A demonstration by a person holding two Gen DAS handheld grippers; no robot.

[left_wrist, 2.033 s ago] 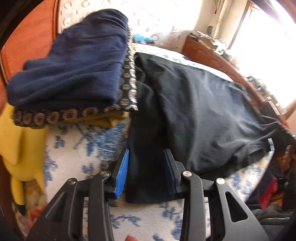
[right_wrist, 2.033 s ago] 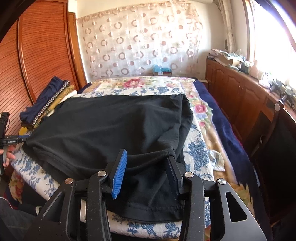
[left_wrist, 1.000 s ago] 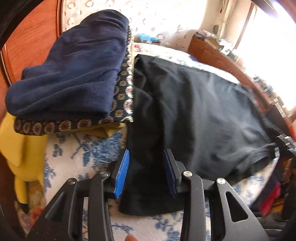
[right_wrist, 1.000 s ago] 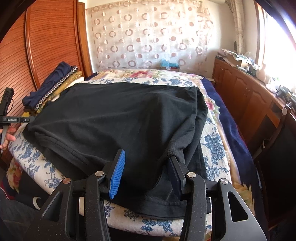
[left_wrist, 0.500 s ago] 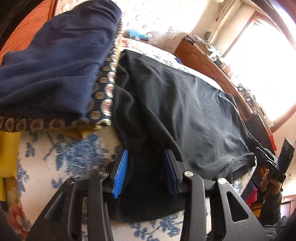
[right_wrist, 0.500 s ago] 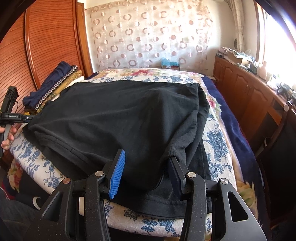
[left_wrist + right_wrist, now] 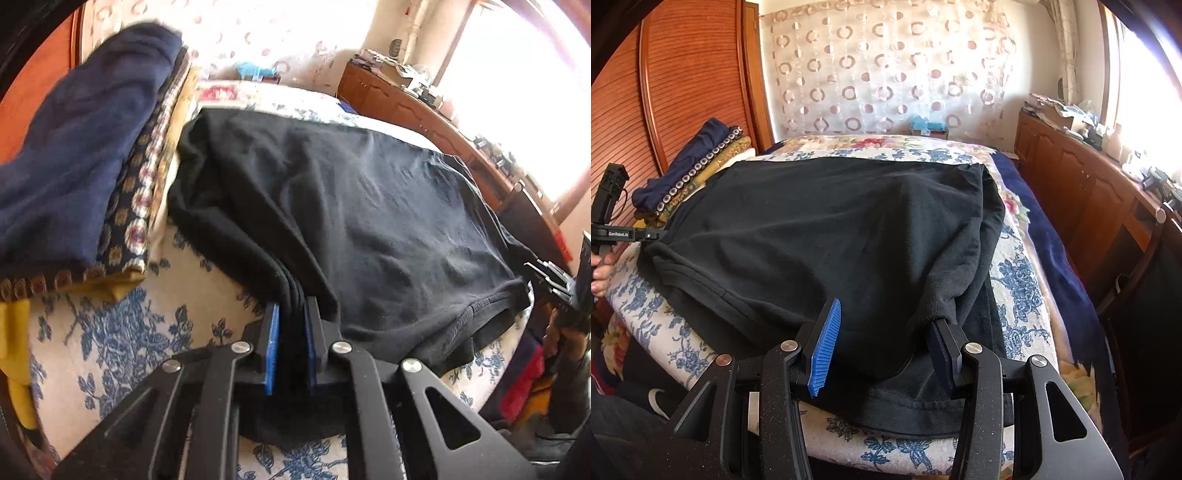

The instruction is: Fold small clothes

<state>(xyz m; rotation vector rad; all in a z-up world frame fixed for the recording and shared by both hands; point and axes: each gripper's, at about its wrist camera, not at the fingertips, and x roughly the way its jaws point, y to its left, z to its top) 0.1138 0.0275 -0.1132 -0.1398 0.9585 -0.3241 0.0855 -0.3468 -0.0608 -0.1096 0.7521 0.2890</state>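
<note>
Black cotton T-shirt lies spread over the blue-flowered bed cover, its near corners taken for folding: left hand-held gripper has just pinched bunched cloth tight, while right hand-held gripper straddles a sleeve, jaws apart.

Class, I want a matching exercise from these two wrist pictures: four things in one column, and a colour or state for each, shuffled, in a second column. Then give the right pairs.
Things
1. left tool
2. right tool
3. shirt
4. top garment of the pile

States
A. navy blue, folded
B. black, spread on the bed
C. pinching a bunch of black cloth, having just closed
D. pads apart, with black cloth lying between them

Pairs: 1-C, 2-D, 3-B, 4-A
</note>
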